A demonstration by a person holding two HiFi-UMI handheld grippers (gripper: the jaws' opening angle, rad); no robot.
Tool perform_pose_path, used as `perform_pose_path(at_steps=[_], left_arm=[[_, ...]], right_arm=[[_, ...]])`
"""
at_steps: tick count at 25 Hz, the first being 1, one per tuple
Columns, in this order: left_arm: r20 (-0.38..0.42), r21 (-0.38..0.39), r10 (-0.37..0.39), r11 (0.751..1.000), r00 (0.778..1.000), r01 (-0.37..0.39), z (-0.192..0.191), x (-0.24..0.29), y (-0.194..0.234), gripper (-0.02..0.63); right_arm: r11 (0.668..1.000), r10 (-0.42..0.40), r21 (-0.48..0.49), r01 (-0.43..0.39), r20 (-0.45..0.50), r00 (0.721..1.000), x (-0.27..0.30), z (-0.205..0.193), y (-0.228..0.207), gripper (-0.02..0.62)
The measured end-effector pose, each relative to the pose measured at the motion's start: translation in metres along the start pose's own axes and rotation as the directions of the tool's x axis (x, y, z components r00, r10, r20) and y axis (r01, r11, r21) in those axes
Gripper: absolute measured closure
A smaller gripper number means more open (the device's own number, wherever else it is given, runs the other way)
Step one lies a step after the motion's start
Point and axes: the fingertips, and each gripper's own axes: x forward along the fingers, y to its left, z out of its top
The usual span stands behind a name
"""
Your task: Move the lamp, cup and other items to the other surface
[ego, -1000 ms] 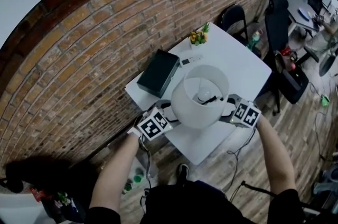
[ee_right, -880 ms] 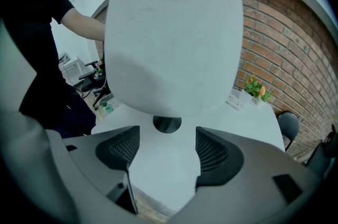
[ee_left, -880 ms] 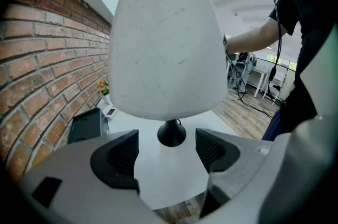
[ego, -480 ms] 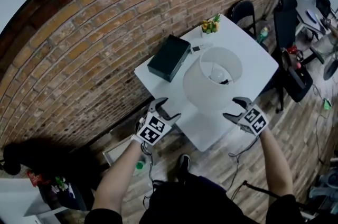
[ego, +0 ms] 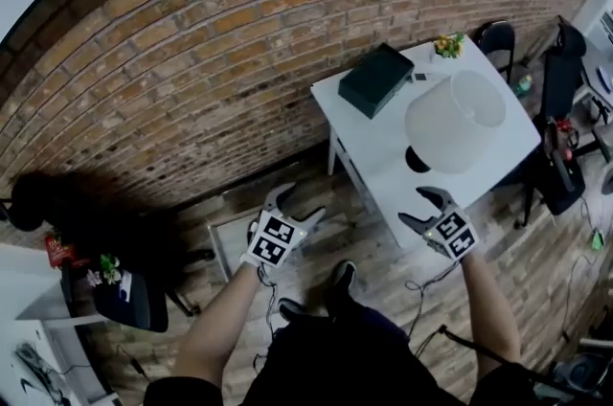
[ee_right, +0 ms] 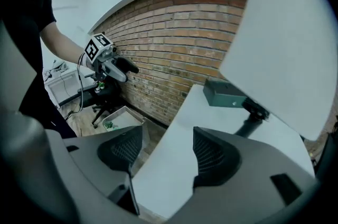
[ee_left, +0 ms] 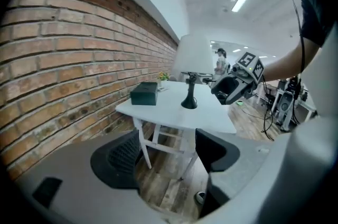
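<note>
The lamp (ego: 455, 119) with its white shade stands on the white table (ego: 383, 160), black base near the front edge. A dark box (ego: 375, 78) and a small potted plant (ego: 446, 45) sit behind it. My left gripper (ego: 295, 203) hangs open and empty over the wooden floor, left of the table. My right gripper (ego: 421, 206) is open at the table's near edge, apart from the lamp; its jaws have just been closing a little with nothing between them. The left gripper view shows the lamp (ee_left: 191, 62) and the right gripper (ee_left: 232, 85). The right gripper view shows the shade (ee_right: 285, 48) close above the table.
A brick wall (ego: 220, 40) runs behind the table. A shallow tray (ego: 228, 241) lies on the floor by the wall. A black office chair (ego: 129, 299) and a white surface (ego: 29, 308) are at the lower left. Chairs and a bag (ego: 565, 174) crowd the right.
Both grippers came off the sides of the lamp shade and drew back from the table toward the person. The lamp stays on the table. The head view has swung left.
</note>
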Motion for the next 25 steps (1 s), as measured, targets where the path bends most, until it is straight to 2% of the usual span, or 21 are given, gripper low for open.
perform_pose_path(at_steps=[4,8,13,18,22,25], left_arm=[[0.006,-0.122,0.146,0.982,0.989,-0.144,-0.049,-0.074,0.028,0.276],[-0.022,-0.179,0.224,0.958,0.974,-0.224,-0.111,-0.143,0.053,0.278],[-0.063,-0.254,0.321,0.910,0.945,-0.326,-0.191,-0.228,0.069,0.279],[-0.076,-0.341,0.389,0.855,0.918,-0.391,-0.251,-0.292,0.071,0.279],[-0.088,-0.392,0.417,0.820,0.905,-0.416,-0.287,-0.323,0.072,0.280],[-0.102,-0.420,0.427,0.801,0.899,-0.428,-0.307,-0.334,0.072,0.280]], right_arm=[[0.998,0.041,-0.043,-0.039,0.040,0.998,0.034,0.043,0.062,0.296],[0.987,0.111,-0.117,-0.107,0.029,0.993,0.081,0.068,0.138,0.301],[0.957,0.206,-0.208,-0.202,-0.004,0.979,0.128,0.090,0.236,0.307],[0.932,0.276,-0.233,-0.278,-0.041,0.960,0.158,0.108,0.310,0.313],[0.933,0.288,-0.206,-0.295,-0.060,0.956,0.182,0.121,0.343,0.316],[0.933,0.307,-0.167,-0.318,-0.088,0.948,0.204,0.115,0.365,0.314]])
